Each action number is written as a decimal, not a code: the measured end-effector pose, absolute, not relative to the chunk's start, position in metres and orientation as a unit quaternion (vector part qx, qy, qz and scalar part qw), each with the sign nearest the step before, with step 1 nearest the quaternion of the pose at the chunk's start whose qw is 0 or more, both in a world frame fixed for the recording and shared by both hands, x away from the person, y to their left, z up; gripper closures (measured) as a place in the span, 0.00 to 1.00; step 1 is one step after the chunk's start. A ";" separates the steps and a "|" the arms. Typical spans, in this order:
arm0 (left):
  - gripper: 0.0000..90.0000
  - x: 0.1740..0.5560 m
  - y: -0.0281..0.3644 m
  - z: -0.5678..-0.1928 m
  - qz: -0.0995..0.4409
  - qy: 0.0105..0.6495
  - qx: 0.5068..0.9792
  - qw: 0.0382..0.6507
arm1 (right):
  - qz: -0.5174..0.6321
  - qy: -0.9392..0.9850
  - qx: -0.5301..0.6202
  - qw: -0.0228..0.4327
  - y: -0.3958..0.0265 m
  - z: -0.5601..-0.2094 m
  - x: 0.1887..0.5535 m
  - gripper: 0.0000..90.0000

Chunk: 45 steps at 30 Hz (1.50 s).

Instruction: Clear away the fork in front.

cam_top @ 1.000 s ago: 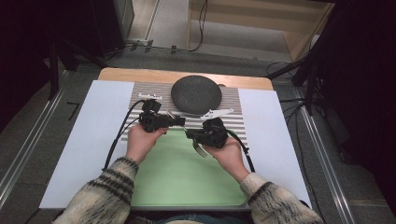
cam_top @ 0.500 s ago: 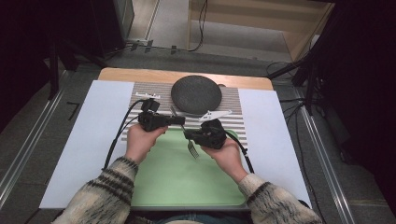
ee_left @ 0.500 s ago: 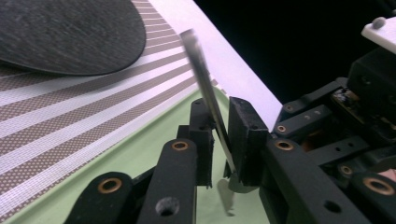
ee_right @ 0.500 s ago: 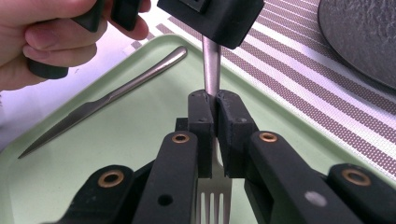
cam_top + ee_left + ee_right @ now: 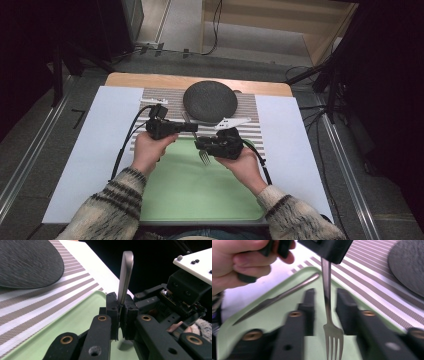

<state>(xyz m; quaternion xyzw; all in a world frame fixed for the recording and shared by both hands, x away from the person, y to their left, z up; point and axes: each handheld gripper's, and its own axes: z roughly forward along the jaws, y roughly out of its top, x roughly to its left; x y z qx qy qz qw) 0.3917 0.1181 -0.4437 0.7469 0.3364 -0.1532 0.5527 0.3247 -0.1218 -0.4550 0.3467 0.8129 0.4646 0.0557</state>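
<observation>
Now the slim silver metal fork (image 5: 329, 315) hangs in the air above the far edge of the pale green tray (image 5: 200, 195), passing between the two grippers. The left gripper (image 5: 122, 305) has just been closing and its black pads now pinch the fork's handle, whose flat end sticks up past them in the left gripper view. The right gripper (image 5: 325, 312) has just been opening: in the right gripper view its jaws stand spread on either side of the fork's neck, with a gap on both sides, so the pads look clear of the metal, though blur makes this hard to be sure of. The tines point down toward the tray. A silver table knife (image 5: 277, 298) lies flat on the tray near its far left corner. Beyond the tray, a round dark grey plate (image 5: 210, 102) sits on a grey-and-white striped placemat (image 5: 250, 122) near the far edge of the table (image 5: 80, 150).
</observation>
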 end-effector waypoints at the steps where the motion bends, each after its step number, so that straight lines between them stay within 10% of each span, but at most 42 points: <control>1: 0.97 0.392 0.120 -0.442 -0.152 0.336 0.747 0.554 | 0.465 0.816 0.340 0.054 -0.122 -0.455 0.325 0.66; 13: 0.97 0.391 0.139 -0.429 -0.139 0.334 0.761 0.538 | 0.465 0.824 0.321 0.042 -0.142 -0.453 0.322 0.39; 45: 0.97 0.373 0.160 -0.430 -0.186 0.290 0.803 0.487 | 0.451 0.819 0.351 0.050 -0.189 -0.463 0.309 0.30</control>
